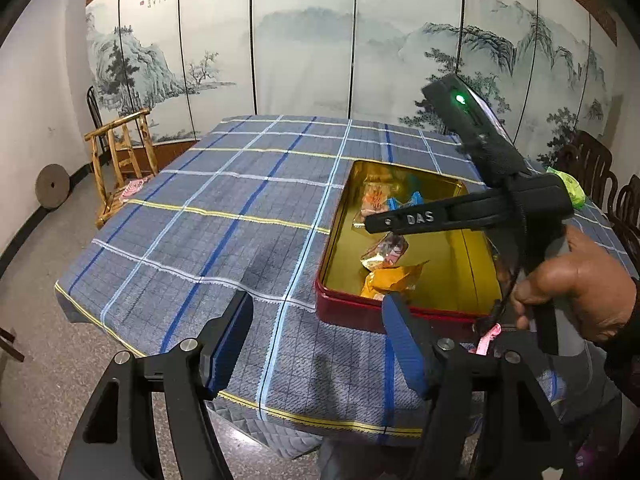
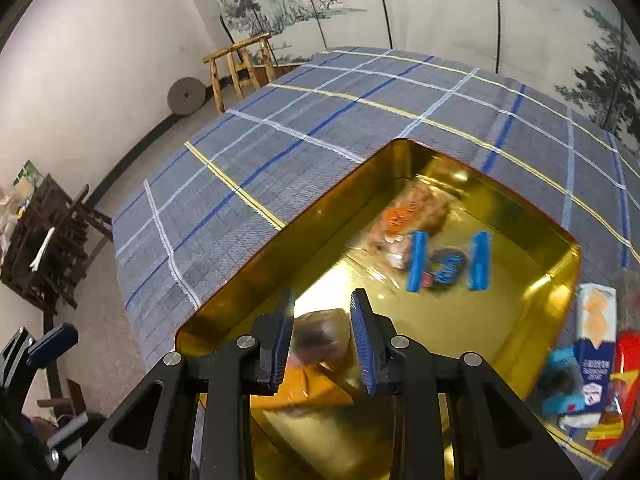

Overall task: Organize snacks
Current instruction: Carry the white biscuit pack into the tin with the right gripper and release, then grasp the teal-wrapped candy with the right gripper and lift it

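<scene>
- Snacks lie in an open tin, red outside and gold inside, on a worktop under a blue plaid cloth.
- In the left wrist view, the tin sits toward the near right part of the worktop, just beyond the left tongs.
- The left tongs hang released over the cloth at the tin's near left corner; nothing lies between their blue pads.
- The right tongs reach over the tin from the right, pointing down into it, held by a hand at the grip.
- Their jaws are clenched to a narrow gap, and no pad presses on any snack; packets show blurred beneath them.
- Inside the tin, an orange packet lies by the near wall, with a clear pinkish packet just behind it.
- Farther in, a pale packet with orange print lies beside a clear packet with blue ends.
- Outside the tin, on the cloth just past its right side, more snacks wait: a white and blue box, a blue packet and a red packet, touching one another.
- A green packet lies farther along the worktop's right edge.
- A wooden chair stands beyond the worktop's far left corner, in front of a painted folding screen.
</scene>
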Demonstrator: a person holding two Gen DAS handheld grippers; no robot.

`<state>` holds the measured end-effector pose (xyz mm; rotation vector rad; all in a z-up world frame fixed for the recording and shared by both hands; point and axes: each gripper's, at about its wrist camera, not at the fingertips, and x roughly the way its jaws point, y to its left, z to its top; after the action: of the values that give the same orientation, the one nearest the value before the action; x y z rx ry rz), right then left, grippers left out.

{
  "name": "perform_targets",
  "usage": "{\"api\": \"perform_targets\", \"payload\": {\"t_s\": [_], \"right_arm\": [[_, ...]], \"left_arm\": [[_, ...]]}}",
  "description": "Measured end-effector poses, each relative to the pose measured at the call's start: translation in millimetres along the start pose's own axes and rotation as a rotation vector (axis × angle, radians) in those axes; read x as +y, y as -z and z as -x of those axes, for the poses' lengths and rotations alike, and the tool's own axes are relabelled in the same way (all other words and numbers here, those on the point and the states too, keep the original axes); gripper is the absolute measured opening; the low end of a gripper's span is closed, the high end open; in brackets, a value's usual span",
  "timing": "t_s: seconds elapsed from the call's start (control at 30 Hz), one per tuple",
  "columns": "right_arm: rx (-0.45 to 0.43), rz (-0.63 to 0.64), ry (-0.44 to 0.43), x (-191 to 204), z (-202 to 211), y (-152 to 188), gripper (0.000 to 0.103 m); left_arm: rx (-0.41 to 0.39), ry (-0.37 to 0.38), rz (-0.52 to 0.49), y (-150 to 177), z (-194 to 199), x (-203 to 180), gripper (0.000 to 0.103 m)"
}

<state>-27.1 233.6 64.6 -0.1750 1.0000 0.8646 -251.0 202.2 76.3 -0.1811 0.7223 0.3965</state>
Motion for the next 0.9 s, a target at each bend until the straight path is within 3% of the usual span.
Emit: {"api": "perform_targets", "payload": {"t_s": [0.2, 0.33, 0.43, 0.5, 0.6, 0.9], "right_arm": [[-0.025, -0.016, -0.024, 1.7, 5.0, -0.4, 0.031], [-0.109, -0.048, -0.031, -25.0, 48.2, 15.1, 0.031], [-0.132, -0.005, 0.012, -56.0, 83.9, 35.8, 0.032], [-0.062, 0.069, 0.015, -76.6, 95.1, 51.3, 0.037], [0.045, 0.186, 0.125, -95.2, 96.6, 68.6, 0.038], [0.171, 0.431, 0.222, -102.2, 58.0, 56.2, 0.038]], "left_arm": [[0.018, 0.01, 0.021, 1.1, -3.2, 2.0, 0.063], [0.01, 0.019, 0.013, -0.7, 1.3, -0.8, 0.063], [-0.007, 0.027, -0.008, -1.9, 5.5, -6.5, 0.067], [-0.008, 0.04, -0.019, -2.9, 5.5, -13.9, 0.067], [0.005, 0.067, -0.029, -3.3, 2.7, -25.9, 0.067], [0.027, 0.077, -0.068, -4.5, -2.8, -45.7, 0.067]]}}
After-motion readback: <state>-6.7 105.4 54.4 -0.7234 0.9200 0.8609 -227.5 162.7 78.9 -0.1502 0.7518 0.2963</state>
